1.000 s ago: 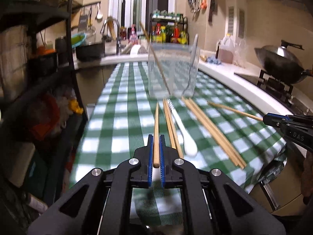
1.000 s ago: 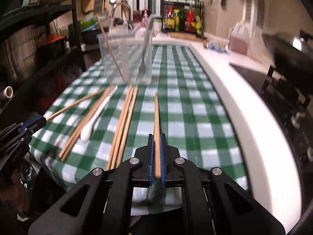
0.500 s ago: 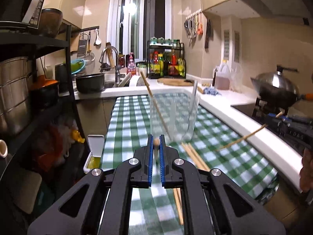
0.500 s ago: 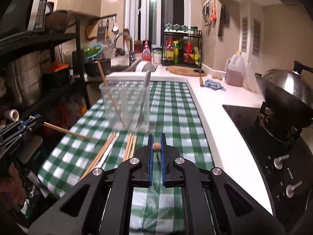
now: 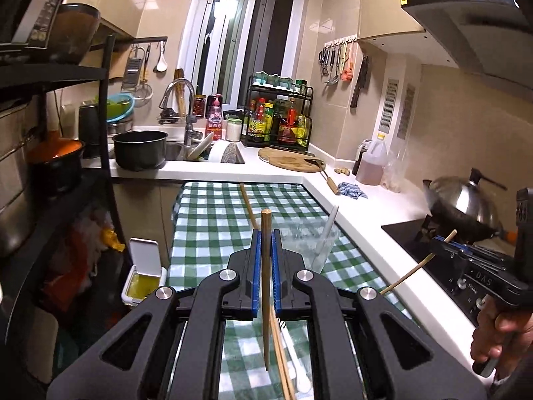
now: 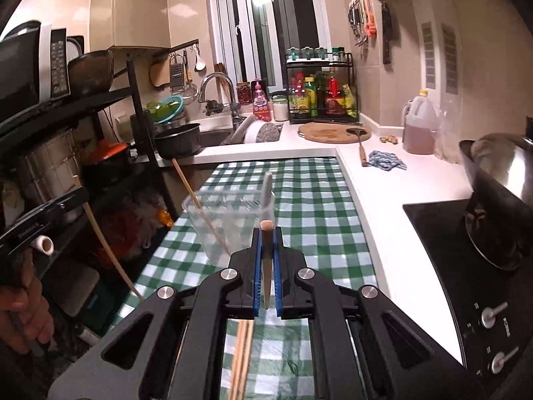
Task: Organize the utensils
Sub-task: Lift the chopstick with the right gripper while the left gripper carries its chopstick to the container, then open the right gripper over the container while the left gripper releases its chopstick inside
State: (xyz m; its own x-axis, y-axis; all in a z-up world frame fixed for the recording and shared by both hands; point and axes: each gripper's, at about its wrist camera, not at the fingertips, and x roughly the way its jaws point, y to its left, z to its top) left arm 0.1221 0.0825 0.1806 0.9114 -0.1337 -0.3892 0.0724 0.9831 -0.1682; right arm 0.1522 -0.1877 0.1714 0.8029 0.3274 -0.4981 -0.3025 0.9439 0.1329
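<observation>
My left gripper [image 5: 266,237] is shut on a wooden chopstick [image 5: 266,286] that hangs almost upright between its blue pads, above the green checked tablecloth [image 5: 213,220]. My right gripper [image 6: 266,235] is likewise shut on a second chopstick [image 6: 266,266]. Just ahead stands a clear plastic container [image 6: 230,223] holding a chopstick [image 6: 196,200] and a white-handled fork [image 6: 267,190]. The container [image 5: 309,243] also shows past the left gripper. More chopsticks [image 6: 241,360] and a white spoon [image 5: 301,380] lie on the cloth below. Each view shows the other gripper with its chopstick at the side.
A white counter [image 6: 399,180] runs along the right with a stove [image 6: 443,233] and a wok [image 5: 463,206]. A sink, a black pot [image 5: 140,150] and a cutting board [image 6: 333,131] lie at the far end. A dark shelf rack [image 5: 66,166] stands on the left.
Both grippers have risen off the tablecloth, each carrying its chopstick. The chopsticks swung from lying flat to hanging nearly upright. The container now sits lower in both views.
</observation>
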